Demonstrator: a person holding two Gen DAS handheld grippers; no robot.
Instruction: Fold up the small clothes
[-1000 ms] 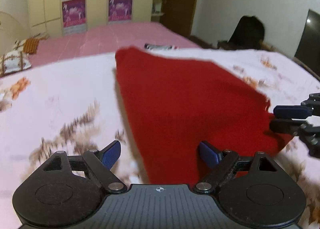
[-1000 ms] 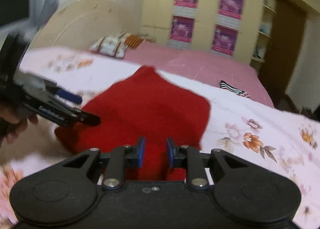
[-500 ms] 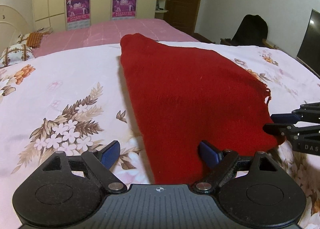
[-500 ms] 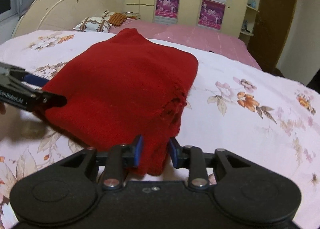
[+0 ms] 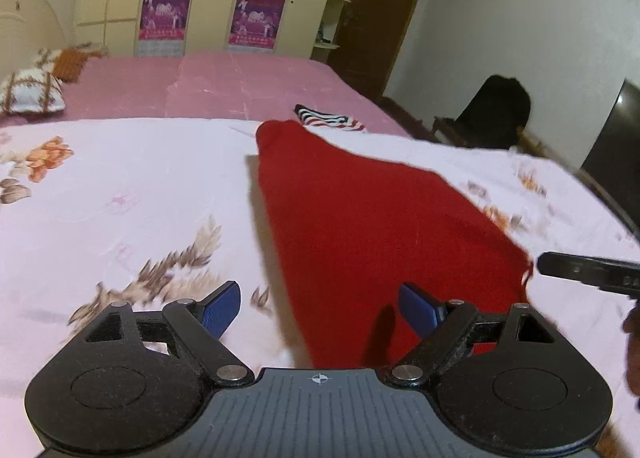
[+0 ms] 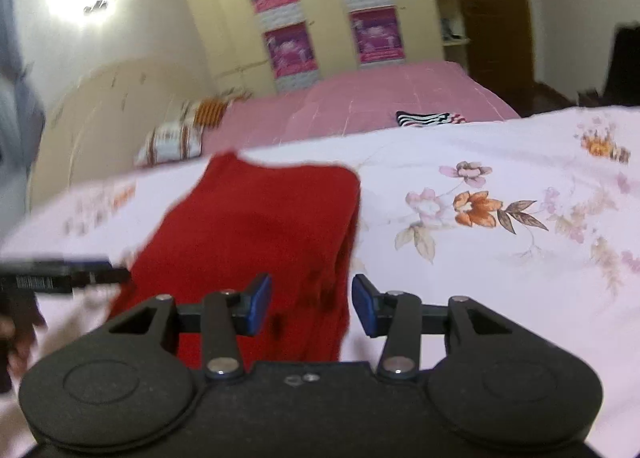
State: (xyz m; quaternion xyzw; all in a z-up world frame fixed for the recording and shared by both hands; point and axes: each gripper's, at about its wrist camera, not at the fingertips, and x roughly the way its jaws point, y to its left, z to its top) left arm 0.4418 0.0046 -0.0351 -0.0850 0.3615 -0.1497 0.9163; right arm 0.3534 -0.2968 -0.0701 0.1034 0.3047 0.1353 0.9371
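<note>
Red knit garment [image 5: 372,225] lying folded on the floral bedsheet [image 5: 120,193], left gripper [image 5: 320,308] and right gripper [image 6: 312,300] both jaws apart, gripping nothing, flanking its near corners, likely poised for another fold

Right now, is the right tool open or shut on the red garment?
Open. The right tool has a clear gap between its blue pads, with the red garment lying on the bedsheet ahead, ungripped.

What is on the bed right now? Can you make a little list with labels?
cloth: red garment, folded, lying flat
surface: floral sheet
left gripper: open, near corner of cloth between its fingers, not gripped
right gripper: open, cloth edge between its fingers
behind: striped cloth on pink bedspread
pillow: far left
</note>
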